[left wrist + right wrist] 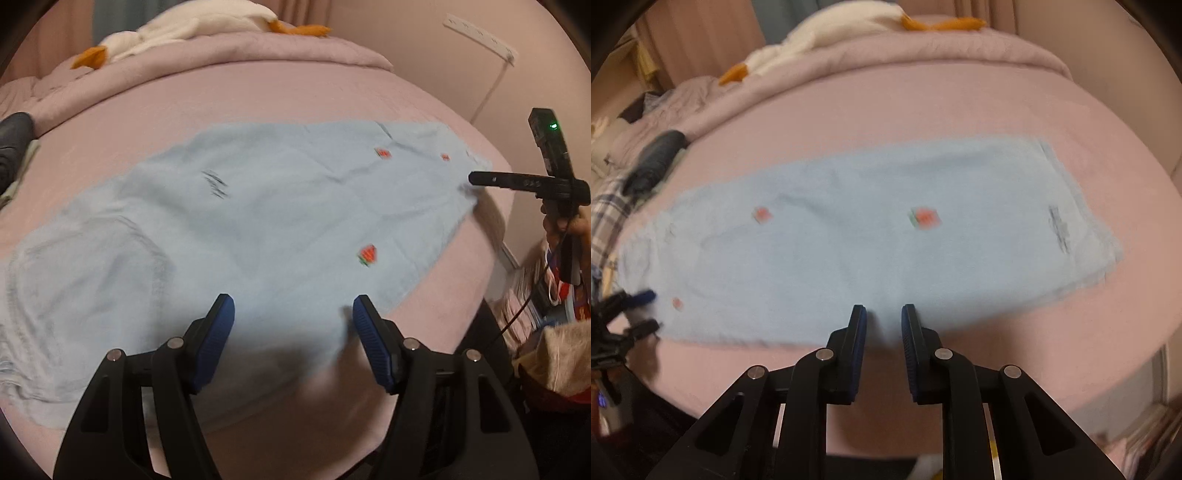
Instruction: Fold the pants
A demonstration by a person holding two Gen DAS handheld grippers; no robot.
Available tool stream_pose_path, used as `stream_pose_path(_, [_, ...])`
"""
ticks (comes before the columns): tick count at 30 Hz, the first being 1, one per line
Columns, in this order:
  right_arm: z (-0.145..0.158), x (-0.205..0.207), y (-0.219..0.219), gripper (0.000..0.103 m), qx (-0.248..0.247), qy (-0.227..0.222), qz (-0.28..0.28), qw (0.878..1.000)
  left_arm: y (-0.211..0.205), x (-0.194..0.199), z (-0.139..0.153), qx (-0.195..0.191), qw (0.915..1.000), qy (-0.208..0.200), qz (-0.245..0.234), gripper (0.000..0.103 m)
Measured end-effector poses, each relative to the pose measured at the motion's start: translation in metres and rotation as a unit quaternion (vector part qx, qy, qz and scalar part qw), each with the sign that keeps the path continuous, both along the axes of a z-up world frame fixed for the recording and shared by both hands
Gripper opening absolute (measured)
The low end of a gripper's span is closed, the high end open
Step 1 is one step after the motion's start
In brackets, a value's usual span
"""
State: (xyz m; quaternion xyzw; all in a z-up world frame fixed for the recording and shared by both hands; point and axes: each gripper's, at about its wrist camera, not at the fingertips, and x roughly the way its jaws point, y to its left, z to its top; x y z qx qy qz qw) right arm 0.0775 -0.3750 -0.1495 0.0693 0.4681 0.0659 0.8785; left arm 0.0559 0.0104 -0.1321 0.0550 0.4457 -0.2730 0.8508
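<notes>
Light blue pants [266,221] with small red patches lie flat and lengthwise on the pink bed [258,99]. My left gripper [292,308] hovers open over their near edge, with its blue pads wide apart and nothing between them. My right gripper [883,312] stands open by a narrow gap at the near long edge of the pants [871,236], with no cloth pinched. In the left wrist view the right gripper [474,178] shows side-on at the far right end of the pants. In the right wrist view the left gripper [648,310] shows at the left end, with its fingers apart.
A white plush goose [192,26] with orange beak and feet lies on the bunched pink quilt [240,55] at the back. A dark bundle [657,155] and plaid cloth [605,221] sit left. A power strip [480,37] hangs on the wall. Clutter [554,332] stands beside the bed's right edge.
</notes>
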Motion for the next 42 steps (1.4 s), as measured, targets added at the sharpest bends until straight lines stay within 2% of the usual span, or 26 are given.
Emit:
stream_pose_path(1, [0.007,0.01,0.01,0.022,0.024,-0.011,0.02,0.999,0.005,0.003,0.006,0.001,0.9999,-0.012,0.007,0.067])
stream_pose_path(3, [0.015,0.028,0.035,0.041,0.074,-0.022,0.073,0.994,0.017,0.012,0.016,0.001,0.9989,-0.039,0.027,0.067])
stream_pose_path(6, [0.019,0.073,0.083,0.042,0.143,-0.014,0.144,0.979,0.038,0.033,0.023,0.003,0.996,-0.057,0.07,0.067])
stream_pose_path(8, [0.016,0.107,0.114,0.042,0.192,0.003,0.172,0.966,0.053,0.044,0.022,0.0,0.9938,-0.056,0.097,0.067])
stream_pose_path(10, [0.012,0.13,0.139,0.042,0.221,0.02,0.194,0.956,0.069,0.051,0.018,0.005,0.9915,-0.051,0.119,0.067])
stream_pose_path(14, [-0.009,0.176,0.197,0.042,0.236,0.082,0.224,0.942,0.092,0.056,0.005,0.029,0.9875,-0.041,0.149,0.067])
stream_pose_path(17, [-0.027,0.191,0.22,0.042,0.216,0.129,0.244,0.937,0.109,0.056,-0.015,0.03,0.9859,-0.01,0.164,0.064])
stream_pose_path(20, [-0.037,0.187,0.242,0.03,0.222,0.176,0.289,0.914,0.109,0.039,-0.02,0.044,0.9875,-0.037,0.147,0.063])
stream_pose_path(23, [-0.028,0.169,0.245,0.03,0.233,0.183,0.324,0.898,0.109,0.033,-0.023,0.053,0.9872,-0.055,0.14,0.064])
stream_pose_path(25, [-0.023,0.161,0.251,0.029,0.216,0.178,0.337,0.899,0.11,0.032,-0.024,0.047,0.9873,-0.058,0.14,0.065])
stream_pose_path(27, [-0.026,0.167,0.26,0.014,0.195,0.182,0.329,0.906,0.11,0.033,-0.024,0.045,0.9873,-0.059,0.14,0.064])
stream_pose_path(29, [-0.03,0.173,0.269,0.01,0.174,0.18,0.312,0.916,0.111,0.032,-0.025,0.054,0.9861,-0.064,0.143,0.064])
stream_pose_path(31, [-0.024,0.174,0.271,0.009,0.139,0.148,0.305,0.93,0.11,0.027,-0.024,0.068,0.9847,-0.068,0.145,0.063])
stream_pose_path(33, [-0.01,0.176,0.273,0.008,0.133,0.113,0.302,0.937,0.112,0.032,-0.024,0.082,0.9836,-0.072,0.144,0.061])
stream_pose_path(39, [-0.021,0.186,0.277,0.006,0.069,0.096,0.294,0.948,0.115,0.046,-0.025,0.105,0.9816,-0.068,0.145,0.06])
stream_pose_path(41, [-0.034,0.195,0.275,0.006,0.078,0.119,0.274,0.951,0.115,0.046,-0.025,0.109,0.9806,-0.07,0.147,0.06])
stream_pose_path(42, [-0.032,0.197,0.271,0.006,0.091,0.109,0.266,0.954,0.114,0.045,-0.024,0.114,0.9798,-0.071,0.149,0.06])
